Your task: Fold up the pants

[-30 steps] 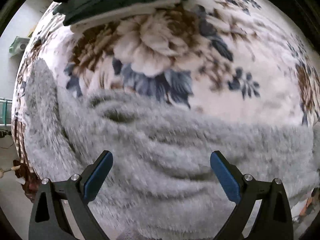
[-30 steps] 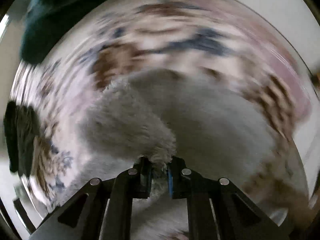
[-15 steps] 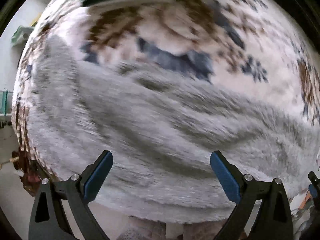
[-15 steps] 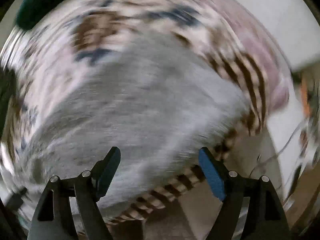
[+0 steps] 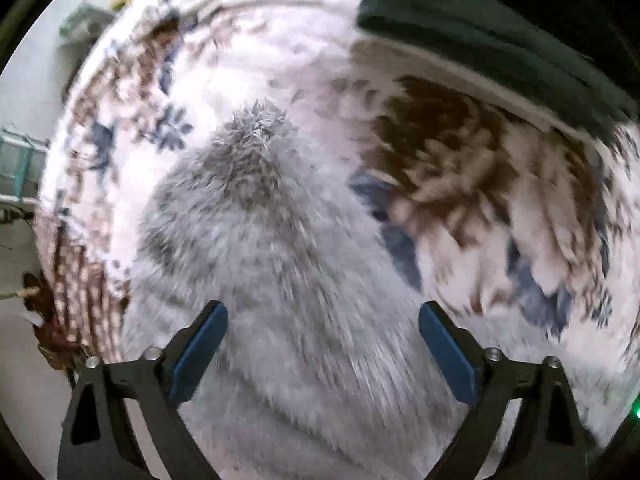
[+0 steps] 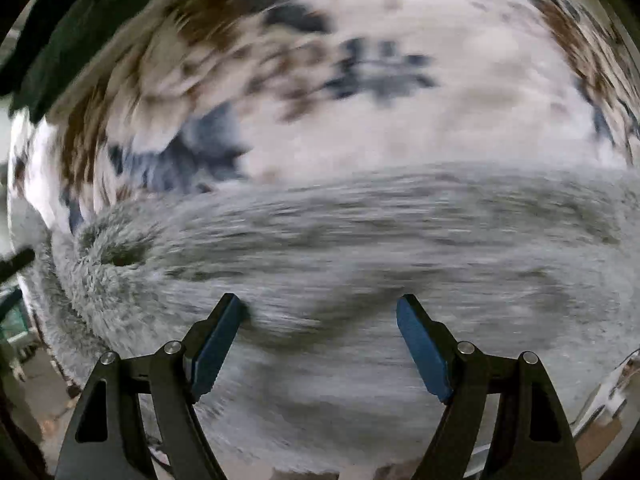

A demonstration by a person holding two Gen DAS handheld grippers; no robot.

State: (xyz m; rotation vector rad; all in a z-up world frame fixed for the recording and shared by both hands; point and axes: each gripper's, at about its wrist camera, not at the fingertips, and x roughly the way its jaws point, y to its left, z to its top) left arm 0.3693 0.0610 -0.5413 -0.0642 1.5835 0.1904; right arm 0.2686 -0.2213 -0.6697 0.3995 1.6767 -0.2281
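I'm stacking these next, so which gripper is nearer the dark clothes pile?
Left, probably. From the left gripper the pile looms ahead-right; from the right gripper it sits farther off, at the upper-left edge. Both are open above the pants.

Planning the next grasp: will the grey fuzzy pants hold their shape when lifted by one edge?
Probably not. The pants lie in soft rolls and creases on the blanket, so they likely droop. The long pile looks grippy rather than slippery. Both grippers are open.

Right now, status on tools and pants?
Left tool open, right tool open, nothing held. Grey fuzzy pants flat on floral blanket. Dark folded clothes beyond, apart.
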